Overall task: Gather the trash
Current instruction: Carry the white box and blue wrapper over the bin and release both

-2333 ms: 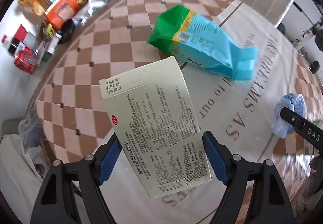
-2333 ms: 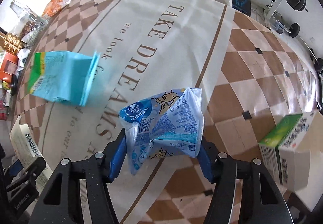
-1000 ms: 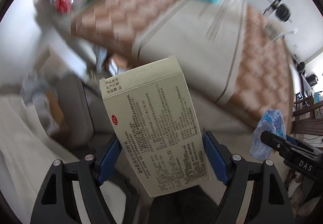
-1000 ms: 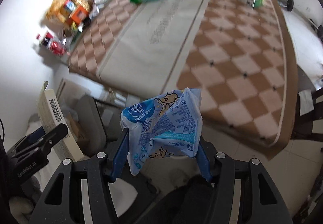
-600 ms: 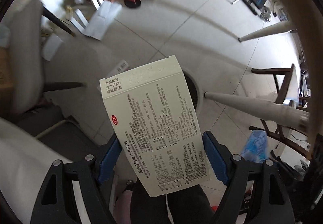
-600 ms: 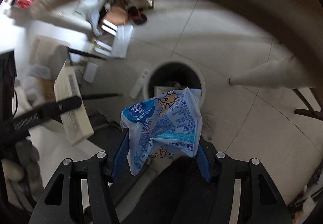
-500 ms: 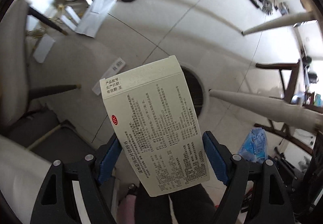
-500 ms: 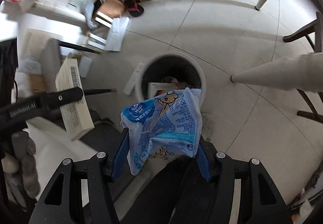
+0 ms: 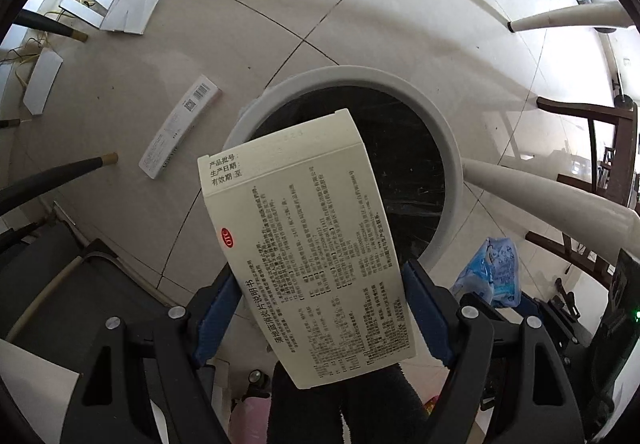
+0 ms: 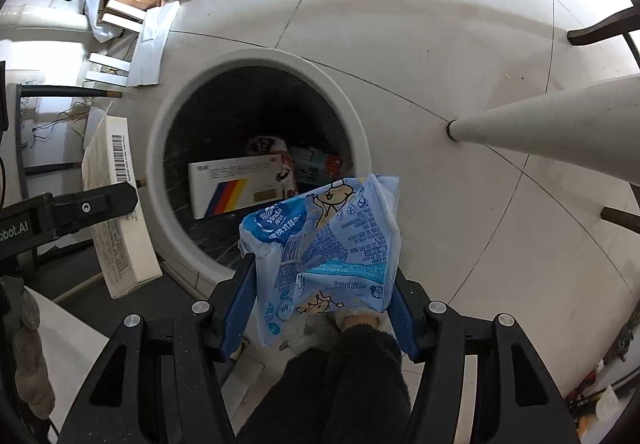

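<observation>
Left wrist view: lifted off the table seconds ago, the stiff printed medicine carton now hangs over the round white bin, clamped in the left gripper, ready to drop

Right wrist view: the right gripper pinches a crinkly blue tissue wrapper at the bin's rim, a striped box already inside

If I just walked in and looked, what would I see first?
Probably the big round trash bin on the floor, with its dark mouth wide open and a white box with rainbow stripes already lying inside. Right above it, the left gripper holds a pale box covered in tiny print. The right gripper holds a crumpled blue wrapper over the bin's near rim.
</observation>
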`<action>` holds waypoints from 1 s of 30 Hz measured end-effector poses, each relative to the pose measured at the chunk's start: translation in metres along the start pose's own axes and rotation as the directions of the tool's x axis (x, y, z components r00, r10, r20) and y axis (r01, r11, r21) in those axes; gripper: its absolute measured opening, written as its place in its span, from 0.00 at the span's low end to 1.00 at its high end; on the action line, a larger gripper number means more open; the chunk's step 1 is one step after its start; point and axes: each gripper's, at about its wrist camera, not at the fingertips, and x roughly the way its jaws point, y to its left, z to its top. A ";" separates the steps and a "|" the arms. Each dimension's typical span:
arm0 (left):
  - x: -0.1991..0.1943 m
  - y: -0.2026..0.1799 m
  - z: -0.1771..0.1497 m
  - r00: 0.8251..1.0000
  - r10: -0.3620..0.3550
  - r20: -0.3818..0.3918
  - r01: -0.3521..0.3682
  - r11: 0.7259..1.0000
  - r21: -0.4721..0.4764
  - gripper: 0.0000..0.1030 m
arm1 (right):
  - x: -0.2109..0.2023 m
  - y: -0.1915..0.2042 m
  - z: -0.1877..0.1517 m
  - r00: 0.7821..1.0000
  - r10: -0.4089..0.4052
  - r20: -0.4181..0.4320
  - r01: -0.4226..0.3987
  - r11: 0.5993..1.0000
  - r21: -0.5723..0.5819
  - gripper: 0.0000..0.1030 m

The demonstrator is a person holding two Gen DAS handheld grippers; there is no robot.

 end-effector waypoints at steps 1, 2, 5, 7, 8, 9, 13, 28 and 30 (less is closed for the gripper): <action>0.001 0.001 0.001 1.000 0.005 0.000 -0.005 1.000 0.002 0.77 | 0.002 -0.001 0.001 1.000 0.002 -0.002 -0.002 1.000 -0.002 0.60; -0.001 0.000 0.001 1.000 0.008 -0.002 -0.008 1.000 0.005 0.77 | 0.003 -0.002 0.003 1.000 0.004 -0.004 -0.004 1.000 -0.006 0.60; 0.000 0.005 0.004 1.000 0.000 -0.011 -0.001 1.000 -0.017 0.78 | 0.004 0.001 0.005 1.000 0.014 -0.013 -0.014 0.999 -0.029 0.60; 0.000 0.008 0.005 1.000 0.004 -0.006 -0.004 1.000 -0.018 0.78 | 0.007 0.005 0.007 0.999 0.022 -0.026 -0.023 0.999 -0.047 0.60; -0.001 0.010 0.005 1.000 0.003 0.001 -0.003 1.000 -0.020 0.78 | 0.007 0.007 0.007 0.999 0.027 -0.031 -0.029 0.998 -0.051 0.60; -0.002 0.011 0.004 1.000 0.001 0.006 -0.001 1.000 -0.019 0.79 | 0.008 0.009 0.007 0.999 0.033 -0.033 -0.034 0.998 -0.054 0.61; -0.004 0.014 0.000 1.000 -0.005 0.008 0.005 1.000 -0.014 0.99 | 0.010 0.015 0.008 0.998 0.048 -0.038 -0.051 0.997 -0.062 0.69; -0.027 0.017 -0.023 0.999 -0.012 0.038 0.012 1.000 -0.003 0.99 | 0.003 0.027 0.001 1.000 0.015 -0.024 -0.016 0.998 -0.062 0.99; -0.032 0.017 -0.025 0.999 -0.016 0.048 0.016 1.000 -0.004 0.99 | -0.003 0.027 0.000 1.000 0.017 -0.013 -0.018 0.998 -0.061 0.99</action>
